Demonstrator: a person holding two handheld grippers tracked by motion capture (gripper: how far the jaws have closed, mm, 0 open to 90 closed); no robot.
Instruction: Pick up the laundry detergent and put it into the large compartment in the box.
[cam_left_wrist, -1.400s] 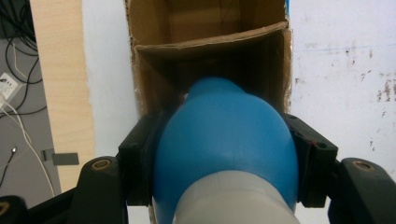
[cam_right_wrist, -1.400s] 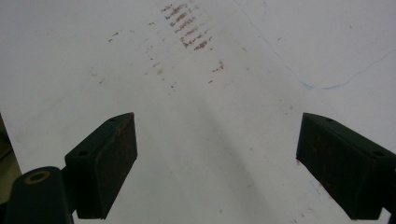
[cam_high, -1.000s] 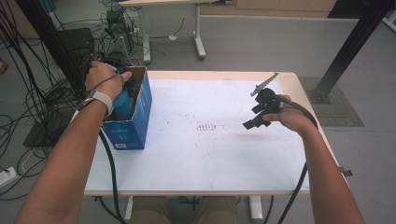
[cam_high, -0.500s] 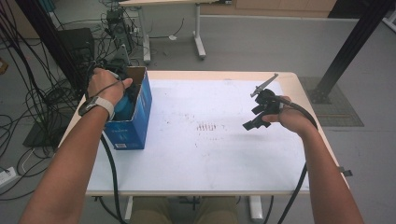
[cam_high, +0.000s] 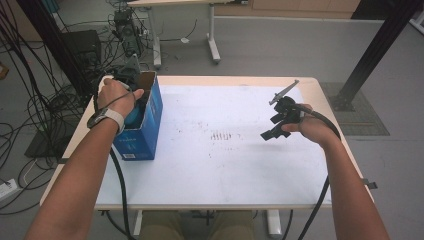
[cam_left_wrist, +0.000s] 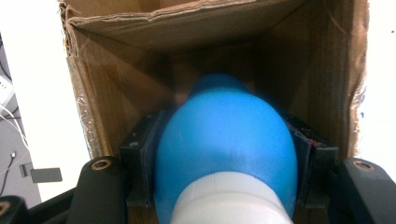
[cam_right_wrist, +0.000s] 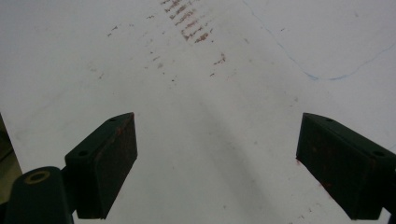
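Observation:
A blue cardboard box (cam_high: 145, 125) stands open-topped at the table's left edge. My left gripper (cam_left_wrist: 224, 154) reaches down into it, shut on a rounded blue object with a white end (cam_left_wrist: 224, 140); in the high view that blue object (cam_high: 134, 116) peeks out beside the left hand. The brown inner walls of the box (cam_left_wrist: 112, 88) surround the held object. My right gripper (cam_high: 272, 131) hovers over the right half of the white table (cam_high: 220, 170), jaws open with nothing between them. Its two black pads (cam_right_wrist: 105, 163) stand wide apart above the bare table top (cam_right_wrist: 210, 116).
Small dark smudges (cam_high: 225, 135) mark the table's middle. A faint blue line (cam_right_wrist: 327, 77) curves across the surface ahead of the right gripper. Cables and equipment (cam_high: 60, 60) crowd the floor left of the table. Another table's leg (cam_high: 212, 35) stands behind.
My left hand has sunk a little deeper into the box with the blue object. The right hand has stayed where it was.

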